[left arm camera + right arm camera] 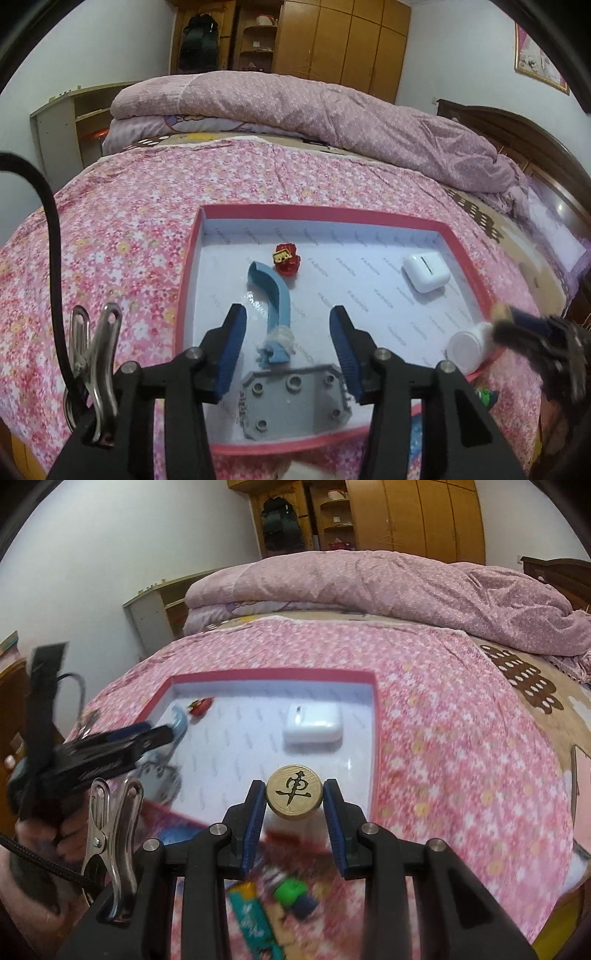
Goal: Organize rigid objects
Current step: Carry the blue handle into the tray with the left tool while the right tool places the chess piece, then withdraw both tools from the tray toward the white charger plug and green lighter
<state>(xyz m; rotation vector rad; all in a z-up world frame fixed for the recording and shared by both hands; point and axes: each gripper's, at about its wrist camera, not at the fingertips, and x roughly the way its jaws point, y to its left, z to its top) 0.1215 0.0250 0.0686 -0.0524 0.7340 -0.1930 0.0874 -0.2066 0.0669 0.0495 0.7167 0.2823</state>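
Note:
A pink-rimmed shallow box lies on the bed. It holds a red toy, a white earbud case and a blue curved piece fixed to a grey plate. My left gripper is open, its pads on either side of the blue piece and clear of it. A white jar lies at the box's right rim. My right gripper is shut on a round wooden chess piece with a black character, above the box's near edge. The box and white case lie ahead of it.
A folded pink quilt lies across the far side of the bed. A green object and a teal packet lie on the floral sheet near the box. A wardrobe and a wooden headboard stand beyond.

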